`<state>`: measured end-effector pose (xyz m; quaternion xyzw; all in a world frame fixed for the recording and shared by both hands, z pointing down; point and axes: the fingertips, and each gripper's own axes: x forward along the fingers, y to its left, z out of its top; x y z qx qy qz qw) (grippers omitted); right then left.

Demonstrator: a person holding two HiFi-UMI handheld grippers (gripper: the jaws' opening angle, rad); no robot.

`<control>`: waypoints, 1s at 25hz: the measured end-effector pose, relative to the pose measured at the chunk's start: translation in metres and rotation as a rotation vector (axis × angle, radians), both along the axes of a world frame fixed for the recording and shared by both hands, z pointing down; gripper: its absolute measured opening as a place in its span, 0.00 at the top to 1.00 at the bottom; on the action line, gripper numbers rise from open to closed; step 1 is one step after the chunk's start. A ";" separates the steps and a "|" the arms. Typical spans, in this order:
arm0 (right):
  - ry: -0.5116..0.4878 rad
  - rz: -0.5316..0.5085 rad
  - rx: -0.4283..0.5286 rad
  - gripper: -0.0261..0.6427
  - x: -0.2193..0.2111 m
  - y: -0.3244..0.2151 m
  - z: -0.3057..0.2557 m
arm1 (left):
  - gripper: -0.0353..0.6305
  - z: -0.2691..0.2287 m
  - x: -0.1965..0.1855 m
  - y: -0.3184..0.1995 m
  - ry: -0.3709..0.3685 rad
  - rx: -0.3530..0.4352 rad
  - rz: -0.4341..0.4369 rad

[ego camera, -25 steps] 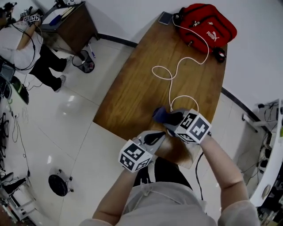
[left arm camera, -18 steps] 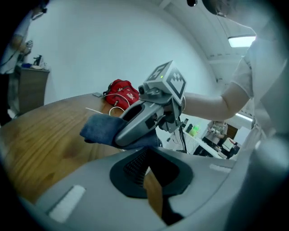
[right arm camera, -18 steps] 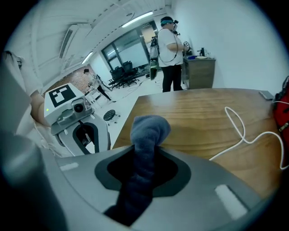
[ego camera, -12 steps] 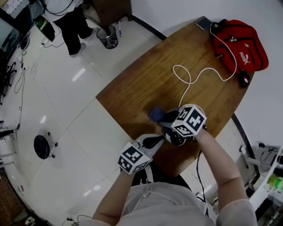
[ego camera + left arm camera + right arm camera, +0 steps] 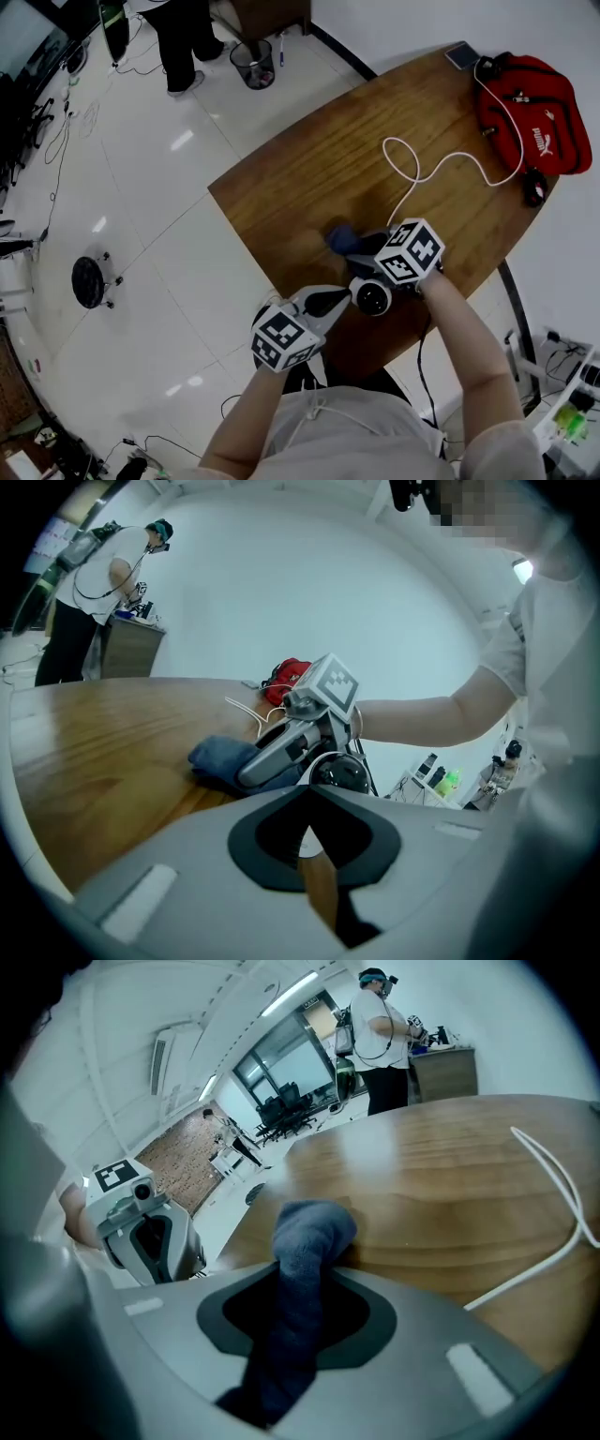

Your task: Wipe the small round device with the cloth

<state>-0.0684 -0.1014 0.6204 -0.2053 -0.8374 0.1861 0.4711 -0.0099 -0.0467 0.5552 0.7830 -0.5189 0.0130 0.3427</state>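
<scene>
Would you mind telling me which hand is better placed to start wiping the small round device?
Right: the right tool is shut on the blue cloth, close beside the device. The left tool is shut and carries no cloth.

Bright even light, glare on floor (ceiling strips), fisheye-bent edges, dark corners

Office-cum-lab — wooden table, glossy tiled floor, wire bin, desk chairs behind glass, loose floor cables.
</scene>
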 end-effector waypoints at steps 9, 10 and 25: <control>-0.188 -0.125 -0.021 0.80 0.019 0.008 -0.086 | 0.94 -0.017 0.006 -0.004 -0.019 0.020 0.004; -0.182 -0.139 -0.019 0.80 0.023 0.010 -0.086 | 0.94 -0.016 0.007 -0.005 -0.017 0.020 0.006; -0.062 -0.039 0.012 0.80 0.054 -0.012 -0.005 | 0.94 0.002 0.010 -0.004 -0.024 -0.019 0.028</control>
